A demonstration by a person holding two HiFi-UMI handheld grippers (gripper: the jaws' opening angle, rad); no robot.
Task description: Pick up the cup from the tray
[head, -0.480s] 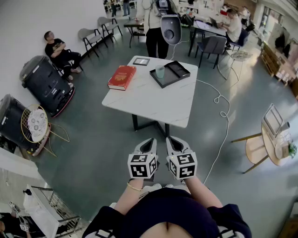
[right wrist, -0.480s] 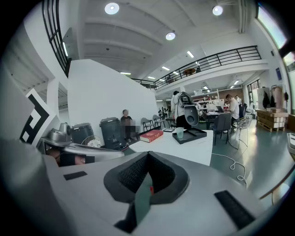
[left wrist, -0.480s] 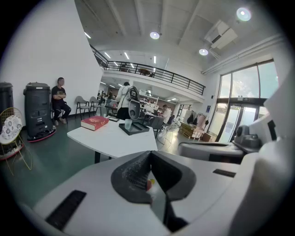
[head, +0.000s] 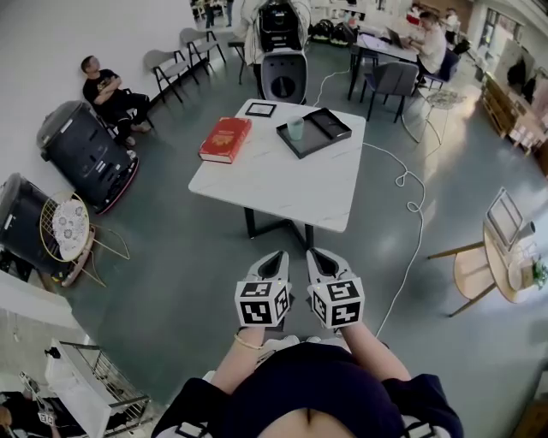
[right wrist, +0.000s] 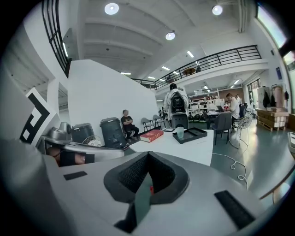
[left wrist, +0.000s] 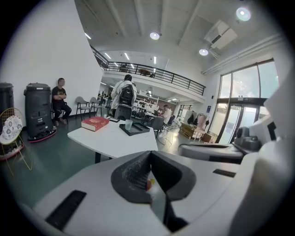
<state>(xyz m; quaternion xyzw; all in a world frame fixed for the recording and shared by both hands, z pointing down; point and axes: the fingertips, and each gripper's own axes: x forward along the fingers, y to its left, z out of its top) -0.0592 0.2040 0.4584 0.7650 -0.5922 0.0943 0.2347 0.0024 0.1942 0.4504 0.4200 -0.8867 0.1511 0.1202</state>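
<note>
A pale green cup (head: pixel 295 128) stands upright at the left end of a black tray (head: pixel 324 130), on the far right part of a white table (head: pixel 274 184). From the gripper views, the cup (left wrist: pixel 128 124) (right wrist: pixel 180 132) and tray (left wrist: pixel 137 129) (right wrist: pixel 193 134) are small and far ahead. My left gripper (head: pixel 276 260) and right gripper (head: pixel 315 257) hang side by side near my body, well short of the table's near edge. Both are shut with nothing between the jaws.
A red book (head: pixel 224 139) and a small dark tablet (head: pixel 260 109) lie on the table's far left. A grey chair (head: pixel 282 77) and a person with a black backpack (head: pixel 278 21) are at its far edge. A white cable (head: pixel 411 201) trails on the floor right; black bins (head: pixel 81 154) stand left.
The person at the table's far edge has turned, so the backpack shows and the grey chair stands lower against the table. Both grippers have stayed put.
</note>
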